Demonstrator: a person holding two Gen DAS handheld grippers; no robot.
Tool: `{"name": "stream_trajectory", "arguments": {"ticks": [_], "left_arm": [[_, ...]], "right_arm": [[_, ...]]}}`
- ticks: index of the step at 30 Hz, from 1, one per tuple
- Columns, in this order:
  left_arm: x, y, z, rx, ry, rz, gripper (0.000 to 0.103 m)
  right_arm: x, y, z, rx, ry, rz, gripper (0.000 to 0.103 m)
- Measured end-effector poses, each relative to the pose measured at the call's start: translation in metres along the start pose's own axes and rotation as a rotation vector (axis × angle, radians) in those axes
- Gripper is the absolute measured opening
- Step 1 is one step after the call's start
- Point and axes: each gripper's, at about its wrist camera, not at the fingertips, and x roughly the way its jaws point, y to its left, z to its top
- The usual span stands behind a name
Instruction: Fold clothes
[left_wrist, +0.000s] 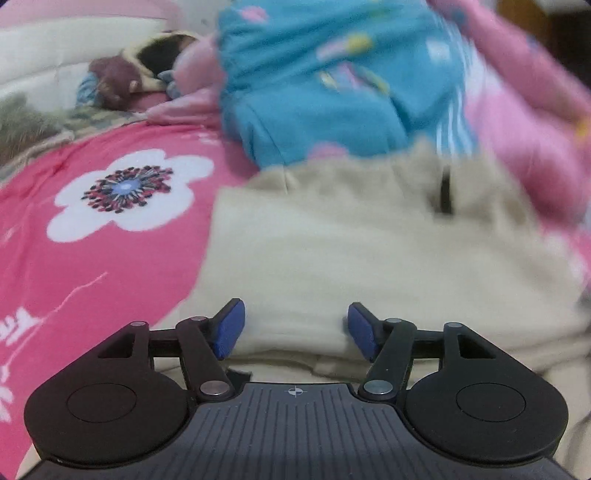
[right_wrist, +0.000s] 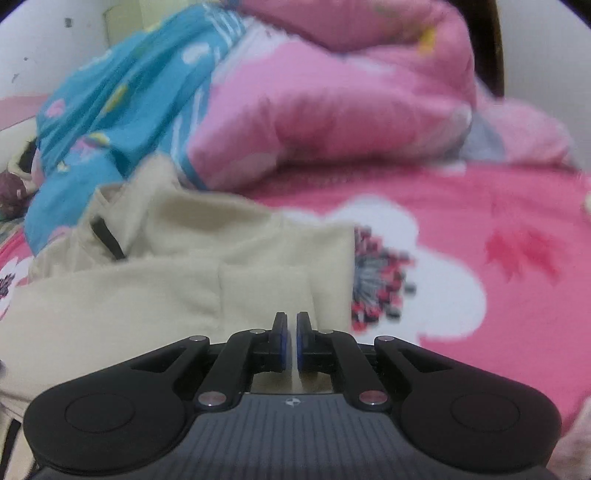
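**Beige garment on the bed, one grip on, one off**

Soft, matte beige garment (left_wrist: 332, 251) lies partly folded on your pink bedsheet (left_wrist: 92, 258), printed with big white flowers. It has a dark strap or slit near its far edge, and a flat rectangular flap of it runs toward your right side. Behind it slump a blue patterned cloth (left_wrist: 314, 85) and a puffy pink quilt (right_wrist: 332, 110). Your left gripper (left_wrist: 293, 328) hovers over the beige fabric, jaws apart, gripping nothing. Your right gripper (right_wrist: 291, 339) has its jaws nearly closed, pinching a thin beige fold.
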Motion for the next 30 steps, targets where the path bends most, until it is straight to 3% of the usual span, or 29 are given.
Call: {"name": "stream_trajectory", "arguments": {"ticks": [2,5,6,8,30], "left_arm": [[0.002,-0.006,-0.001,0.022,0.005,0.018,0.07],[0.006,-0.007,0.001,0.009,0.024,0.026,0.073],[0.007,-0.009,0.001,0.011,0.028,0.03,0.075],[0.008,-0.013,0.0,0.027,0.029,0.044,0.079],[0.008,-0.02,-0.007,0.043,0.005,0.071,0.084]], "right_arm": [[-0.019,0.013,-0.001,-0.04,-0.067,0.07,0.004],[-0.002,0.031,-0.019,-0.14,0.038,0.096,0.005],[0.005,0.037,-0.025,-0.176,0.082,0.098,0.011],[0.012,0.041,-0.04,-0.219,0.064,0.1,0.011],[0.011,0.038,-0.044,-0.194,0.043,0.105,0.012]]}}
